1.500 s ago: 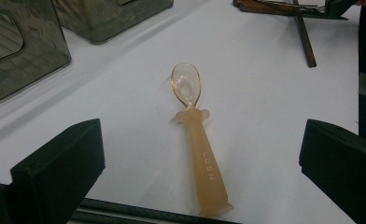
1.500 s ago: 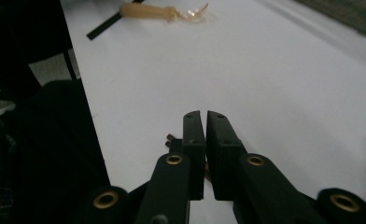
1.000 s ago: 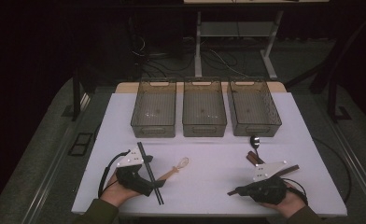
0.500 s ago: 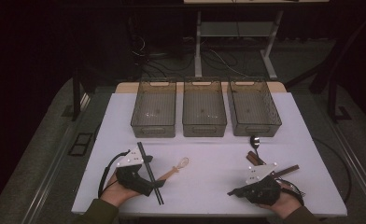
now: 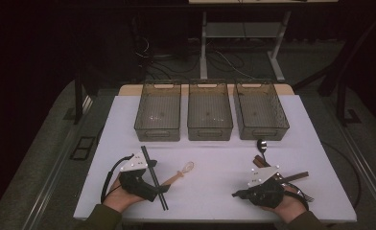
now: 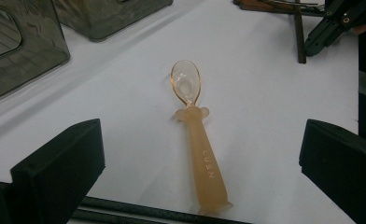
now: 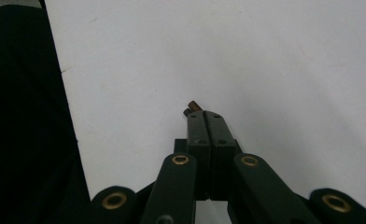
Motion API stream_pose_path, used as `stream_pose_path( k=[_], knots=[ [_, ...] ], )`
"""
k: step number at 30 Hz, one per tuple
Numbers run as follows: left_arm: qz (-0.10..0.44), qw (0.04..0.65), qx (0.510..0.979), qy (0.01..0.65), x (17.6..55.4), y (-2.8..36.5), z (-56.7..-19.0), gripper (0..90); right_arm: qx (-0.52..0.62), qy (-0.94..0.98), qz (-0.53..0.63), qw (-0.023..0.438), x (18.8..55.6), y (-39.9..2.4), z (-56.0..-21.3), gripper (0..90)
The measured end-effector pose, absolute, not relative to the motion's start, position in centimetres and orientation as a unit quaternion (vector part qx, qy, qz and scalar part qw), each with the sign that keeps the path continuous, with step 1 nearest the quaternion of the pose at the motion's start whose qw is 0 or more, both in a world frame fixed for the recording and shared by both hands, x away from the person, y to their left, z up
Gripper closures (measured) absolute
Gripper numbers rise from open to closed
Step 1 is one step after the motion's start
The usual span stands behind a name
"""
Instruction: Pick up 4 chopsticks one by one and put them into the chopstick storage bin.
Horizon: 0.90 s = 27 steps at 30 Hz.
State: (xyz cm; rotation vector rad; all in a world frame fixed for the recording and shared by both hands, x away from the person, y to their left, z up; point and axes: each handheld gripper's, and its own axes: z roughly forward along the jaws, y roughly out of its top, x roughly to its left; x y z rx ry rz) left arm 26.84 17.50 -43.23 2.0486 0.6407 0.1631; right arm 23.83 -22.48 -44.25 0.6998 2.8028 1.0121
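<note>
While the orange spoon [image 6: 196, 140] lies flat on the white table [image 5: 215, 187], framed between the left gripper's [image 5: 145, 184] wide-apart jaws for a pickup, the right gripper [image 5: 253, 191] rests nearby, jaws pressed together. Beyond, all three clear bins [image 5: 210, 112] look empty, apparently awaiting sorted cutlery.

Dim lab or test room, white work table [image 5: 215, 191] on grey carpet, three identical clear bins [image 5: 210, 112] in a row, cables [image 5: 224, 60] trailing on floor, metal desk frame [image 5: 243, 33] behind
</note>
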Motion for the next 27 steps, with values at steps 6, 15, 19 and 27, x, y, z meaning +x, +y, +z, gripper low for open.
stream_pose_path(
  k=[6, 15, 19, 27],
  knots=[
    [0.067, 0.475, 0.837, 0.263, 26.8, 17.5, -43.2, 0.0, 0.232, 0.915, 0.329, 0.043, 24.2, -22.0, -44.2, 89.8],
    [0.067, 0.476, 0.837, 0.262, 26.8, 17.5, -43.2, 0.0, 0.235, 0.914, 0.327, 0.048, 24.6, -21.6, -44.2, 89.8],
    [0.066, 0.476, 0.837, 0.262, 26.8, 17.5, -43.2, 0.0, 0.238, 0.914, 0.324, 0.052, 24.9, -21.3, -44.2, 89.8],
    [0.065, 0.475, 0.838, 0.261, 26.8, 17.4, -43.3, 0.0, 0.245, 0.912, 0.323, 0.055, 25.3, -20.9, -44.2, 89.8]
  ],
)
